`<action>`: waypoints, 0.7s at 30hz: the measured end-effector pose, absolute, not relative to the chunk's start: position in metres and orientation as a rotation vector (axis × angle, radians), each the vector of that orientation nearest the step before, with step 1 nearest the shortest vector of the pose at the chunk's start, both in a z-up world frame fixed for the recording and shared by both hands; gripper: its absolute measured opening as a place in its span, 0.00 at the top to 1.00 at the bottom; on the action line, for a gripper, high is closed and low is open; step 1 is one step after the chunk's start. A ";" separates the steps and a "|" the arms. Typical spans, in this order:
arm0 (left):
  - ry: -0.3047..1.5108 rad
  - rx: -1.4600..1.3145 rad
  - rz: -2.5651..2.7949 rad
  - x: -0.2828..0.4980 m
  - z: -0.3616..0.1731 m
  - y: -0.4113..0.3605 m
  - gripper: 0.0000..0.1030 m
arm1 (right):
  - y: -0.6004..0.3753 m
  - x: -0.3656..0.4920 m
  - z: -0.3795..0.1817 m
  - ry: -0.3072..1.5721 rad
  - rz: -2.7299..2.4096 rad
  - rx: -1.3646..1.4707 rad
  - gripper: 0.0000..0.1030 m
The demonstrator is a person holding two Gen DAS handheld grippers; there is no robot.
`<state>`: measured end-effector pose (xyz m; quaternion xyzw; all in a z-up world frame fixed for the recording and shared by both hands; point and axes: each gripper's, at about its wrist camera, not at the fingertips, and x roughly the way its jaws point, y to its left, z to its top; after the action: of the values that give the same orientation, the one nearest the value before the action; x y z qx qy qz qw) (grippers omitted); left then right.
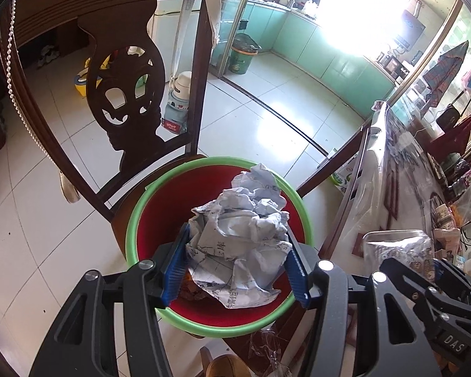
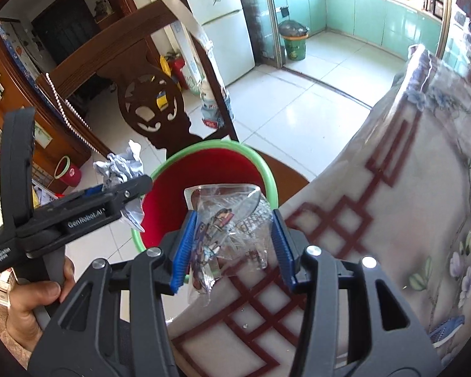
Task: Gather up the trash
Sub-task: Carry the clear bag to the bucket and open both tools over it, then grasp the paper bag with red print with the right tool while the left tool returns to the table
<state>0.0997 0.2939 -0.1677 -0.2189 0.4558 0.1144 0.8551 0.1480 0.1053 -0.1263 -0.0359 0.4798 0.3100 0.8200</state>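
**Paper and wrapper over the bin**

A dark carved chair [image 1: 122, 88] stands on the white tiled floor [image 1: 260, 106], and the red bin [image 1: 160, 207] with its green rim sits on the chair seat. The table [image 2: 408, 188], under a patterned cloth and clear plastic cover, runs along my right.

My left gripper [image 1: 235, 260] hangs above the bin mouth with the crumpled paper [image 1: 245, 229] between its blue pads; the wad fills the gap and both pads touch its sides, so I am holding it. My right gripper [image 2: 232, 245] hovers at the table edge just beside the bin. The clear plastic wrapper [image 2: 223, 220] sits between its jaws against the left pad, with a visible gap at the right pad; I cannot tell whether it is gripped.
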 end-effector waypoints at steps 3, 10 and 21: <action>0.947 -0.465 0.251 0.099 -0.166 0.295 0.34 | 0.104 0.146 -0.118 1.007 0.665 -0.066 0.49; 0.944 -0.459 0.254 0.100 -0.163 0.291 0.32 | 0.099 0.132 -0.094 0.934 0.641 -0.121 0.42; 0.952 -0.360 0.232 0.105 -0.154 0.265 0.32 | 0.019 0.094 -0.085 0.910 0.556 -0.079 0.38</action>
<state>0.1049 0.2649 -0.1541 -0.1718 0.4548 0.1106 0.8668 0.0937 0.0194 -0.0848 -0.0375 0.4335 0.2649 0.8605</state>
